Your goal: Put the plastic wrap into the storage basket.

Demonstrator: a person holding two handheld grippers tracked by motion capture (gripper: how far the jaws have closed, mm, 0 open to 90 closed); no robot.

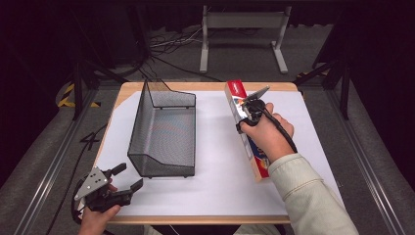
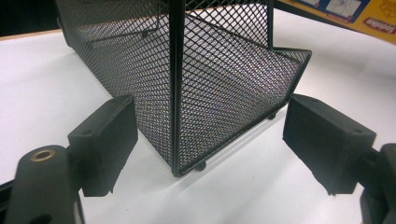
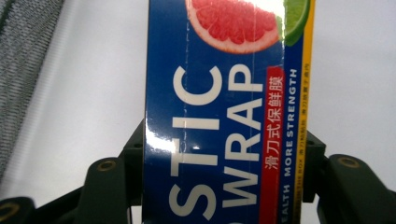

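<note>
Right tongs [image 1: 243,113] are clenched across the wrap box [image 1: 247,132] at 2 o'clock on the desk [image 1: 215,196], beside the mesh basket [image 1: 164,129]. Likely light, stiff, glossy and slippery card, best gripped mid-length on the narrow sides. Left tongs [image 1: 128,177] are released at 7 o'clock

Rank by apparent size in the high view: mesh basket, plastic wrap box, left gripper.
1. mesh basket, largest by far.
2. plastic wrap box, long but narrow, partly hidden by the right gripper clamped on it.
3. left gripper, smallest, though nearest the camera.
</note>
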